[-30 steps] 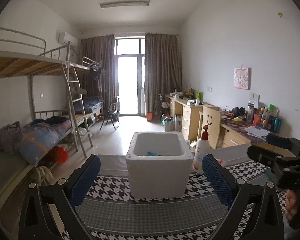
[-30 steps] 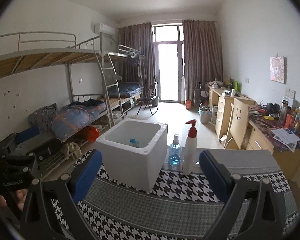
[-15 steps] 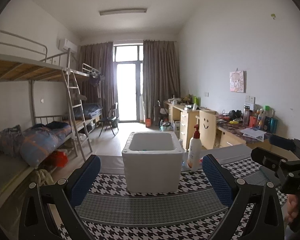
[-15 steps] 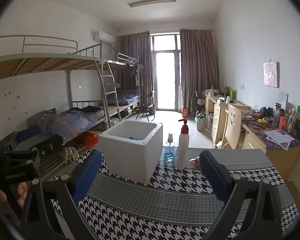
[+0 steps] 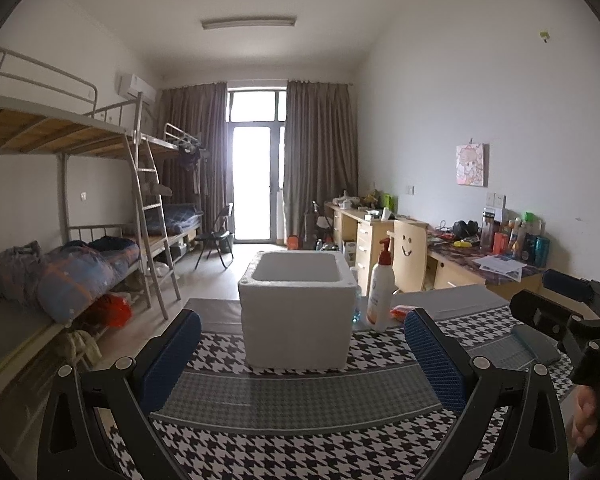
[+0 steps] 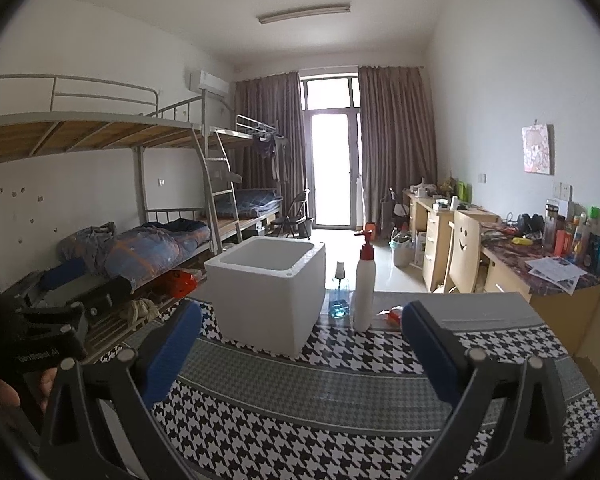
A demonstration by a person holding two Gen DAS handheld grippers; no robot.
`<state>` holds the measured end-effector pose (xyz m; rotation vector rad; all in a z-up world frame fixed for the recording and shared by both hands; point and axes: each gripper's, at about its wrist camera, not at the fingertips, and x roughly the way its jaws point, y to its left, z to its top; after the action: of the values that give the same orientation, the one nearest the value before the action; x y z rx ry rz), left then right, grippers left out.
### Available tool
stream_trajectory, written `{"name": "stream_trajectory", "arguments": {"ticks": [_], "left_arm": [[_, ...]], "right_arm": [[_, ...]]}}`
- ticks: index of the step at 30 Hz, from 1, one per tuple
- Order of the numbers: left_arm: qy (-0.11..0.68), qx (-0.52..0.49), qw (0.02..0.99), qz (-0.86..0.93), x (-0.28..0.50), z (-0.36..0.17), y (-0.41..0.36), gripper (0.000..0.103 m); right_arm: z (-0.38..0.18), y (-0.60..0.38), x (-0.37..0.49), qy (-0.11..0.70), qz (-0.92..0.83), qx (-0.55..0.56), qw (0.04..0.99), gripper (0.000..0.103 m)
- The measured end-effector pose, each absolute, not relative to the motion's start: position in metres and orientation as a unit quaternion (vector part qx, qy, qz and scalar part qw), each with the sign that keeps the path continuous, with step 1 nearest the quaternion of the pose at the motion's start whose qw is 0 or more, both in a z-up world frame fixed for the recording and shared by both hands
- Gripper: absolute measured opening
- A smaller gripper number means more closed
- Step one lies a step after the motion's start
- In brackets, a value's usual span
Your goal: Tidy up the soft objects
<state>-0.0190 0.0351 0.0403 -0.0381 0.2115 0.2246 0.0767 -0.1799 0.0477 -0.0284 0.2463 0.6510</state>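
Both tools have pulled back from upright, open-topped foam box [image 5: 296, 312].

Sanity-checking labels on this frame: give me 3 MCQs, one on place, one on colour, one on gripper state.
1. Where does the tall white pump bottle with the red top stand relative to the white square foam box?
A. inside it
B. beside it on the houndstooth-patterned tabletop
C. on the floor

2. What colour are the pads on the gripper fingers?
A. blue
B. yellow
C. white

3. What state is the right gripper in?
A. shut on the bottle
B. shut on nothing
C. open, holding nothing

Answers:
1 B, the bottle's base sits on the tabletop to the right of the box.
2 A, both pads show blue in either wrist view.
3 C, its fingers stand wide apart with only the tabletop between them; the left gripper looks the same.
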Motion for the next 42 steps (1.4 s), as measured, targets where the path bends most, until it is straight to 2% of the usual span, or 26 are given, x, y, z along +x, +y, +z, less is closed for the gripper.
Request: {"name": "stream_trajectory", "arguments": {"ticks": [42], "left_arm": [[0.099, -0.025, 0.987, 0.127, -0.055, 0.002, 0.009, 0.102]], "right_arm": [[-0.004, -0.207, 0.019, 0.108, 0.293, 0.006, 0.95, 0.102]]}}
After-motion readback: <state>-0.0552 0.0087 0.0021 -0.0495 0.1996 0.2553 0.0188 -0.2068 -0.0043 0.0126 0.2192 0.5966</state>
